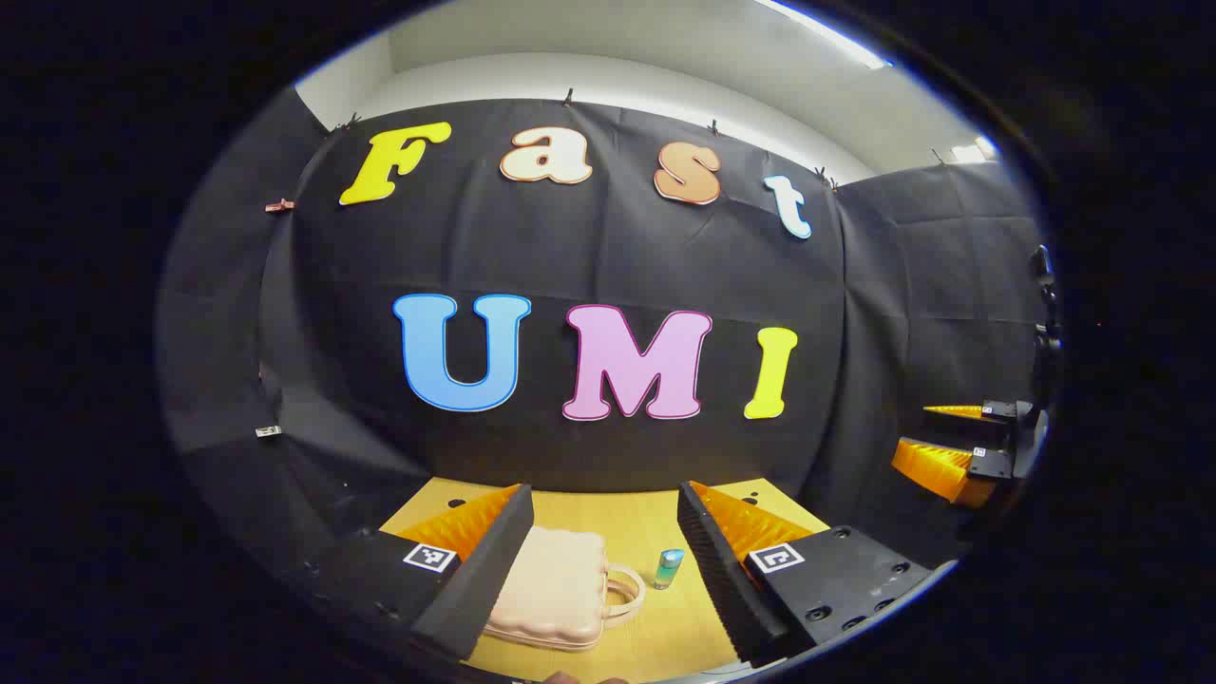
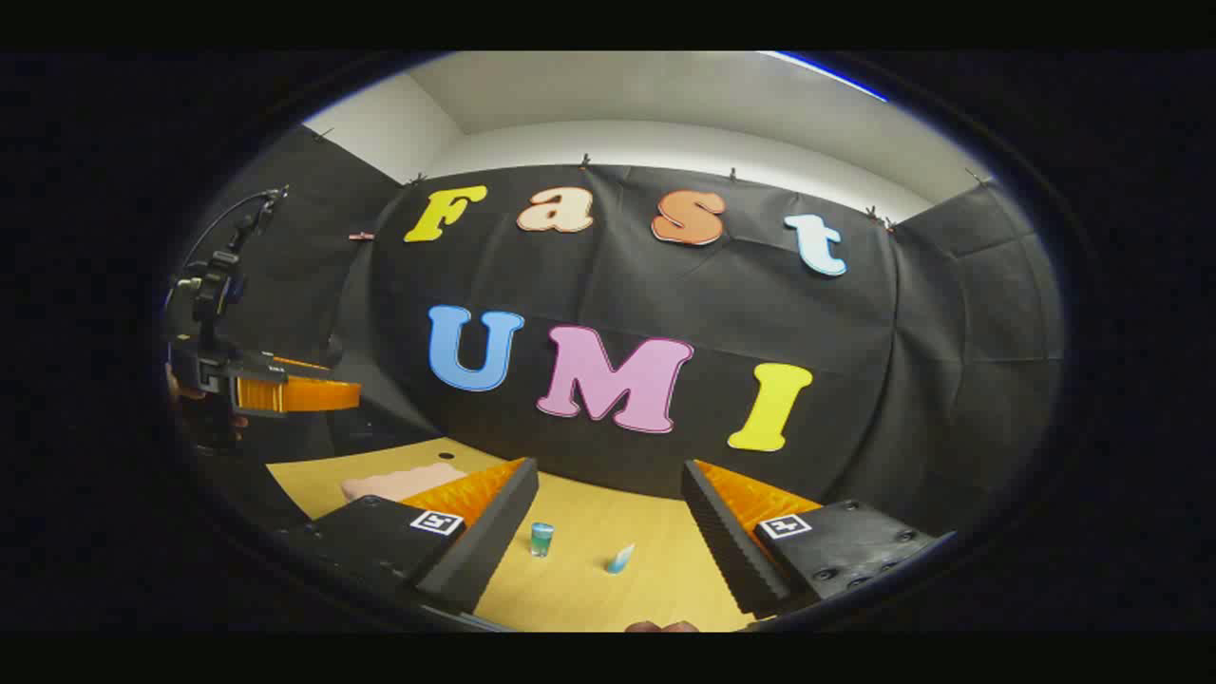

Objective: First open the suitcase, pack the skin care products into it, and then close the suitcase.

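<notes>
Closed pink suitcase [image 1: 556,589] beside teal bottle [image 1: 669,568] (label unreadable)

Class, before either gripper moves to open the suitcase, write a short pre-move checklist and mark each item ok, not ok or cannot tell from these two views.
1. Left gripper open and holding nothing: ok.
2. Right gripper open and holding nothing: ok.
3. Suitcase lies flat on the table, closed, handle toward the small bottle: ok.
4. Products within sight: small bottle stands upright, tube leans beside it, both outside the suitcase: ok.
5. Suitcase latch or zip position: cannot tell.
6. Table room beside the suitcase for the lid to swing: cannot tell.
</notes>
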The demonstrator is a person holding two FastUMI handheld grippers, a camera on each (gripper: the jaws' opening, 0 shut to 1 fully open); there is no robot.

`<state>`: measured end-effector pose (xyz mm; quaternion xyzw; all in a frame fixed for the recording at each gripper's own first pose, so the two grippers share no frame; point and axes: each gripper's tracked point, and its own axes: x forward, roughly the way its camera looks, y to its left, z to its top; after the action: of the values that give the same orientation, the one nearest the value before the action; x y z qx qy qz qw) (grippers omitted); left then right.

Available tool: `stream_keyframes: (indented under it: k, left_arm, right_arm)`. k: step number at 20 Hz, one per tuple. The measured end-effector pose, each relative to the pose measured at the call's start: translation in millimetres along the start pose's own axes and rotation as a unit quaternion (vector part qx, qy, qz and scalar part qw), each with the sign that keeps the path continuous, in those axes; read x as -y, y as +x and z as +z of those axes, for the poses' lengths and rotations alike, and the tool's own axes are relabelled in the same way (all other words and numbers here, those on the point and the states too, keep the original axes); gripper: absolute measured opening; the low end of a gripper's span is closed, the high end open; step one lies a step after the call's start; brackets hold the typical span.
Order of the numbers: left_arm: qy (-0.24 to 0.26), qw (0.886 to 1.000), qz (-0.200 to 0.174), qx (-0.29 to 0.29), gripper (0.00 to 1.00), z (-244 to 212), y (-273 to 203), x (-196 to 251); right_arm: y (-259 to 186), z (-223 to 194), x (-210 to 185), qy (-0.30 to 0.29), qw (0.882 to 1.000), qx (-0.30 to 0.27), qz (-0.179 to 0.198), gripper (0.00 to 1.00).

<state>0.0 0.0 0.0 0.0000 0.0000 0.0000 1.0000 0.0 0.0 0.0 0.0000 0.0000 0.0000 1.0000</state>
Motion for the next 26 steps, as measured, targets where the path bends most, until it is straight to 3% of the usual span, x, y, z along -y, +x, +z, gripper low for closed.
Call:
stream_keyframes:
  k: [5, 14, 17, 20, 24, 26]
  left_arm:
    - [0.010, 1.000, 0.000, 0.006, 0.96, 7, 0, 8]
    - [-0.010, 1.000, -0.006, 0.009, 0.96, 0, 16, 20]
    - [0.007, 1.000, -0.005, 0.010, 0.96, -5, 18, 19]
    - [0.016, 1.000, -0.019, 0.017, 0.96, -13, 21, 26]
    - [-0.003, 0.998, -0.068, -0.005, 0.96, -44, 33, 48]
    - [0.014, 0.996, -0.083, -0.014, 0.96, -60, 39, 54]
  right_arm:
    - [-6, -6, 5, -0.004, 1.000, -0.009, 0.009, 0.96]
    - [1, -5, 20, -0.001, 1.000, 0.002, -0.017, 0.96]
    - [-2, -10, 19, -0.001, 1.000, -0.002, -0.023, 0.99]
    - [-2, -18, 12, 0.004, 1.000, -0.007, -0.020, 0.94]
    - [4, -28, 4, 0.001, 1.000, -0.013, -0.021, 0.96]
    - [6, -33, 5, -0.009, 0.999, -0.012, -0.028, 0.96]
